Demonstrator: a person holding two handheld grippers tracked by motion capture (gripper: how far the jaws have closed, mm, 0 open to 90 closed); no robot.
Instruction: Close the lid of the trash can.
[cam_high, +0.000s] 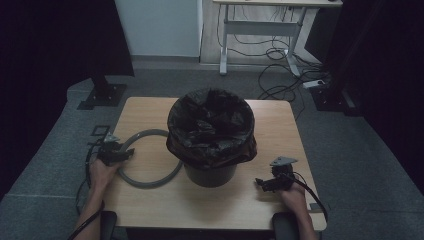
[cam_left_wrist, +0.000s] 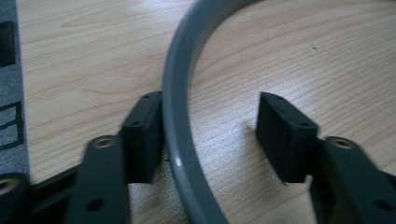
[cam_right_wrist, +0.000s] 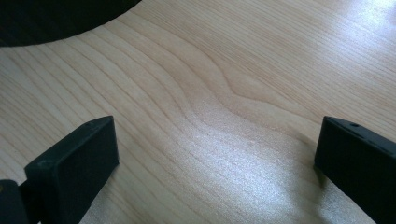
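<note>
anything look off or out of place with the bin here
Yes: the grey ring that should hold the bag lies flat on the table beside the bin, and the black bag hangs loose, bunched unevenly over the rim.

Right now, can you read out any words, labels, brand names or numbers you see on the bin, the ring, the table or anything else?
None: no readable text anywhere.
Black bin liner and bin: no print visible.
Grey ring: plain.
Wooden table: only grain.
Black square outlines on the grey floor mat: marks, not letters.
</note>
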